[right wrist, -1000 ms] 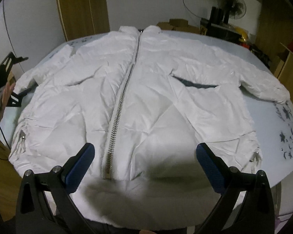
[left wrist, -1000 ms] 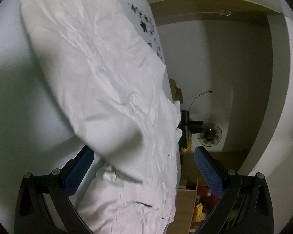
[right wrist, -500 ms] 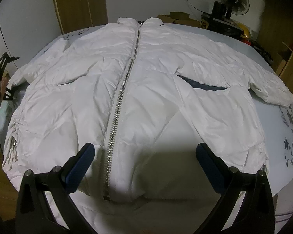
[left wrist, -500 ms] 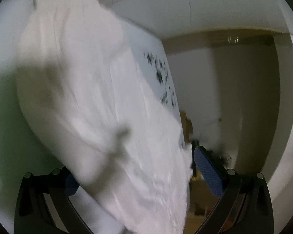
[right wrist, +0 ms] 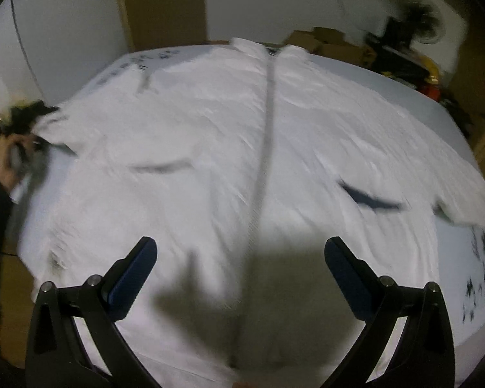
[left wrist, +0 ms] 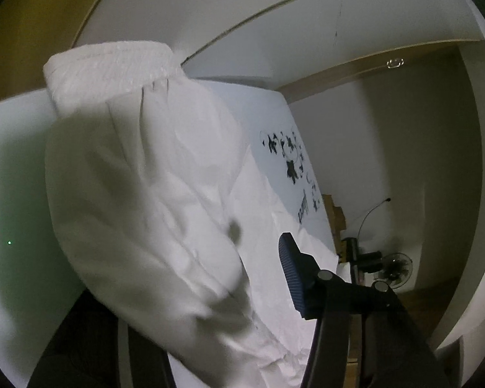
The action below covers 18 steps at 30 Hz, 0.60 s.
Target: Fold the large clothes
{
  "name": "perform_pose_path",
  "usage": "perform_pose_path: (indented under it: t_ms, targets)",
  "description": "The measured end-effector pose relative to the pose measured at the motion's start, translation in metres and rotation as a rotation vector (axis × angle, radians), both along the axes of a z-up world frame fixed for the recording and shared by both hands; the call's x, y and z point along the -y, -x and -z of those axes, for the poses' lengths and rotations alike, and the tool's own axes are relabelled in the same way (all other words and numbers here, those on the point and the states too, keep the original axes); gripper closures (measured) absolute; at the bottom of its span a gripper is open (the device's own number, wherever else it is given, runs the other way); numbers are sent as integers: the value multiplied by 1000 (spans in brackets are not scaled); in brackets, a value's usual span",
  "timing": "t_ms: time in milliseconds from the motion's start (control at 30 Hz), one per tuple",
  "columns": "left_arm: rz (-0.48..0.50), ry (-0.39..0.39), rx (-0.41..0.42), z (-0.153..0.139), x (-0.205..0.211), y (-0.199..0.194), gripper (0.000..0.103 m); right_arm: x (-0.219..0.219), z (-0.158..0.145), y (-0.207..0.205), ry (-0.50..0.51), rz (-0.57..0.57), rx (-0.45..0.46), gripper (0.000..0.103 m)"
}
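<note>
White table (right wrist: 436,135) is covered by a jacket (right wrist: 210,148) ahead of the wide-spread right gripper (right wrist: 240,268); its sleeve (left wrist: 139,194) is clamped by the left gripper (left wrist: 261,278).

The jacket (right wrist: 210,148) is crinkled white cloth with a faint sheen, its cuff (left wrist: 113,61) ribbed and matt. The table (left wrist: 268,119) looks smooth and pale, printed in black near its edge. The gripper pads (right wrist: 132,271) are ridged, dull blue.

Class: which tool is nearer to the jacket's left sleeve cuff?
Left. The left tool has the sleeve, with its sleeve cuff, bunched between its fingers; the right tool hangs open over the jacket's hem, well away.
</note>
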<state>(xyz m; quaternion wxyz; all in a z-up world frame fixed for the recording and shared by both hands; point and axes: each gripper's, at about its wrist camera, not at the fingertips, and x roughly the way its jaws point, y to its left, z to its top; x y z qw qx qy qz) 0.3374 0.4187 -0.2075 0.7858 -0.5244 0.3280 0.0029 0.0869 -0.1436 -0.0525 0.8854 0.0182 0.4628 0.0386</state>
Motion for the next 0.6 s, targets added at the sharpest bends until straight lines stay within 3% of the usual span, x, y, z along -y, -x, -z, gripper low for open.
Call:
perform_pose_path:
  t_ms: [67,133,200,300,467,533,600]
  targets:
    - [-2,-33,-17,0,-4,-2,61,-16,-15,-29,-41,-44,-22,0]
    - [-4,-78,-59,0,-8,-5,96,-39,-21,-67,-26,-54,-49,0]
    - [-3,-68,-72,2,-13,-2,97,-63,-17,-112,-12,-18,-88,0]
    - [7,-149,-57,-18,-7,6,97,-103,-2,-181,26,40,-112,0]
    - [27,-370,12,-93,20,18,97,-176,50,-253,146,46,-200,0]
    - [49,-449,43,-132,46,25,97,-202,69,-260,231,2,-237,0]
    - [53,-558,97,-170,77,33,97,-213,66,-251,301,-21,-165,0]
